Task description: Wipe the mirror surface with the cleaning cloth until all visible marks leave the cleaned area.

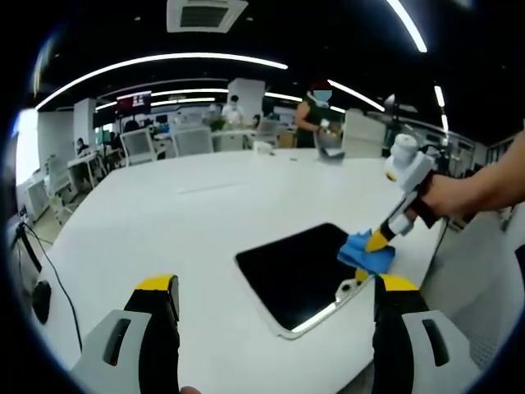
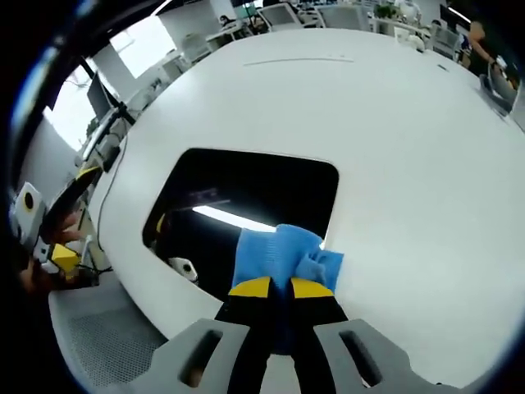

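The left hand-held gripper [image 1: 275, 294] is held with its two yellow-tipped jaws wide apart, rising from 7 and 5 o'clock of the left gripper view, nothing between them. The right hand-held gripper [image 2: 281, 288] is seen with its jaws closed on the blue cleaning cloth [image 2: 279, 254]. In the left gripper view it enters from 3 o'clock, gripped by a hand [image 1: 447, 197], forearm bare.

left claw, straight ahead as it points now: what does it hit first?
Probably the mirror: it lies on the table just ahead between the open left claw tips. Depth is unclear.
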